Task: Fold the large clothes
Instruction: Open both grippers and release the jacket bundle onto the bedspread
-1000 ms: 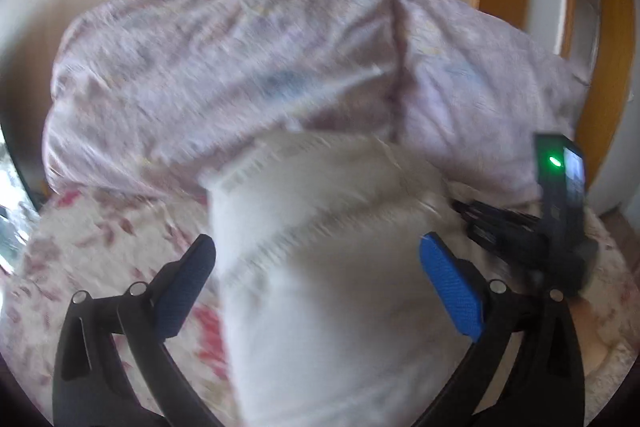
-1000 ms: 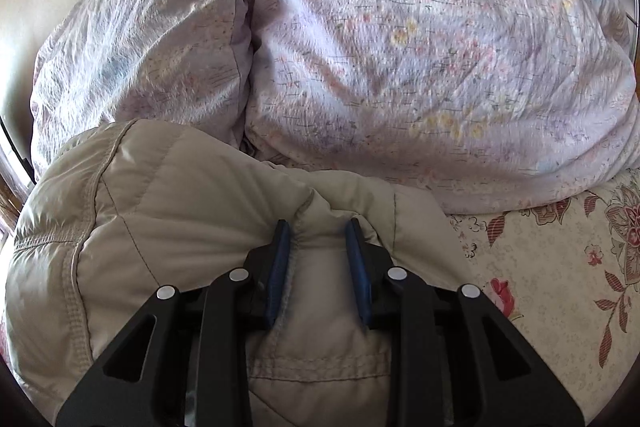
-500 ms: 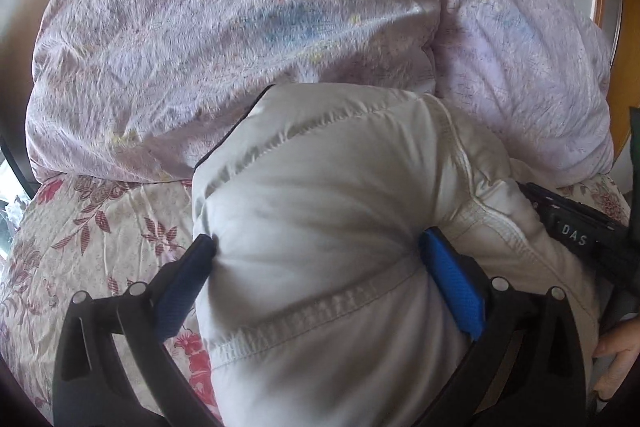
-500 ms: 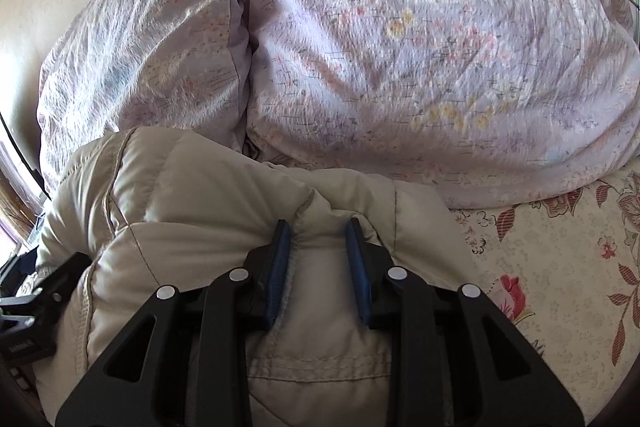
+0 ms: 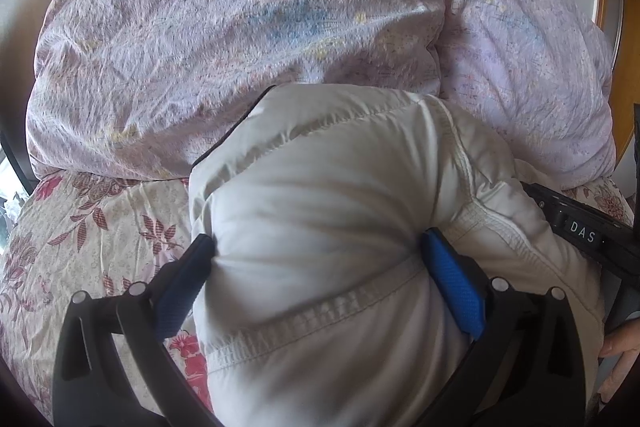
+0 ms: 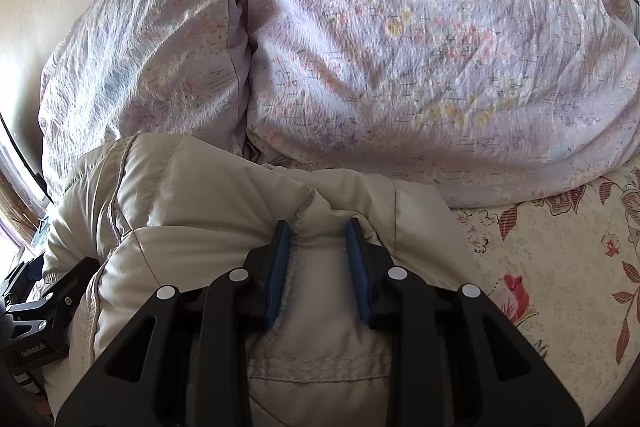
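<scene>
Since a second ago, both claws are carrying the padded jacket forward toward the lilac duvet. Left claw, spread wide, is straddling its puffy fold; right claw, nearly closed, is pinching the seam alongside, bundle lying crosswise between them.

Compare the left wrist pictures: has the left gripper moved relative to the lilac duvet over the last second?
Yes. The left gripper has moved forward toward the lilac duvet, closing in around the padded jacket.
</scene>
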Demonstrator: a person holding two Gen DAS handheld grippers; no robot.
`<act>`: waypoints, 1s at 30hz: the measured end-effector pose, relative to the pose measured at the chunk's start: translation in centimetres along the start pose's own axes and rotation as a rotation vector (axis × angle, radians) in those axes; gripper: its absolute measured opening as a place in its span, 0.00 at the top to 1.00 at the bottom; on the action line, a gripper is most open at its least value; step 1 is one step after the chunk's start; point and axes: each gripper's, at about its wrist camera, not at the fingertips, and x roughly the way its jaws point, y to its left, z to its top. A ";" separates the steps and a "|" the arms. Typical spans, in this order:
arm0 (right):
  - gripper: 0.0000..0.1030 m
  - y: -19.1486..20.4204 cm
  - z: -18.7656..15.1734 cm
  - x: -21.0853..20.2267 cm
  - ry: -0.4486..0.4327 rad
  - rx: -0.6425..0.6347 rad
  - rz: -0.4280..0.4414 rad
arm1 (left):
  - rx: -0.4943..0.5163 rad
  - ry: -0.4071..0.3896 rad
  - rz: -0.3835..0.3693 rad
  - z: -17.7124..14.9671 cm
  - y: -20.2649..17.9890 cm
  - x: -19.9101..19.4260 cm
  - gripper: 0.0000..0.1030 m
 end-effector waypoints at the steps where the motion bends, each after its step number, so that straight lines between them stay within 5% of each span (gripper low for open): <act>1: 0.71 0.0 0.0 -0.1 -0.003 0.000 -0.002 | -0.002 -0.005 0.001 0.0 0.0 -0.1 0.02; 6: 0.68 -0.1 -0.1 -1.4 -0.023 0.004 -0.004 | -0.016 -0.026 0.009 -0.1 0.5 -1.5 0.02; 8: 0.58 0.2 -0.5 -2.9 -0.029 -0.003 -0.015 | -0.026 -0.036 0.016 -0.3 0.9 -2.8 0.02; 10: 0.21 0.3 -1.0 -4.9 -0.050 -0.006 -0.041 | -0.047 -0.061 0.014 -0.8 1.4 -4.7 0.02; 15: 0.18 -0.1 -2.3 -10.5 -0.102 0.000 -0.039 | -0.091 -0.067 -0.071 -2.6 2.4 -9.0 0.02; 18: 0.07 -0.6 -3.5 -13.5 -0.114 0.007 -0.061 | -0.081 -0.061 -0.099 -4.2 2.2 -11.6 0.02; 30: 0.01 1.1 -9.7 -21.9 -0.104 -0.002 -0.061 | -0.113 -0.066 -0.052 -10.1 2.0 -20.2 0.02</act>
